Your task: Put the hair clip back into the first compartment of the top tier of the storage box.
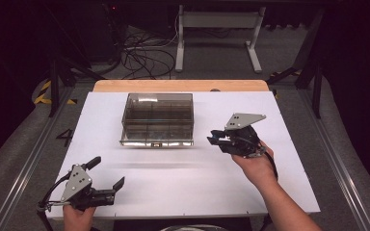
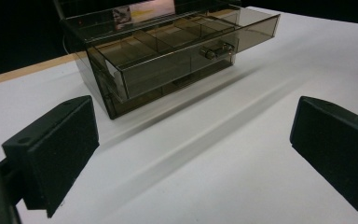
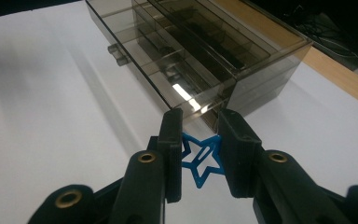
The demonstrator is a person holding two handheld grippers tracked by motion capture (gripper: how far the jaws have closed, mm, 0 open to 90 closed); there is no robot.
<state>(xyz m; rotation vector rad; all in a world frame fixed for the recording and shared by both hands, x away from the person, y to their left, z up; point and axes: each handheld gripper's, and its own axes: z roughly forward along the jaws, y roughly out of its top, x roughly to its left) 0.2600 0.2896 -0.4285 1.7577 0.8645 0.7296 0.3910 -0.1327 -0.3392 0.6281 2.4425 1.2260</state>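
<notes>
Blue star clip [image 3: 199, 161] stands upright, pinched in right tool [image 3: 200, 135]; left tool [image 2: 191, 154] gapes wide.

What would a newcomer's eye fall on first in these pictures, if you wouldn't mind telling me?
Most likely the smoky clear drawer box at the far middle of the white table, its upper drawer pulled partly out. Next comes the small blue star clip, pinched in the right hand-held gripper just to the right of the box. The left hand-held gripper hangs wide open near the table's front left corner.
</notes>
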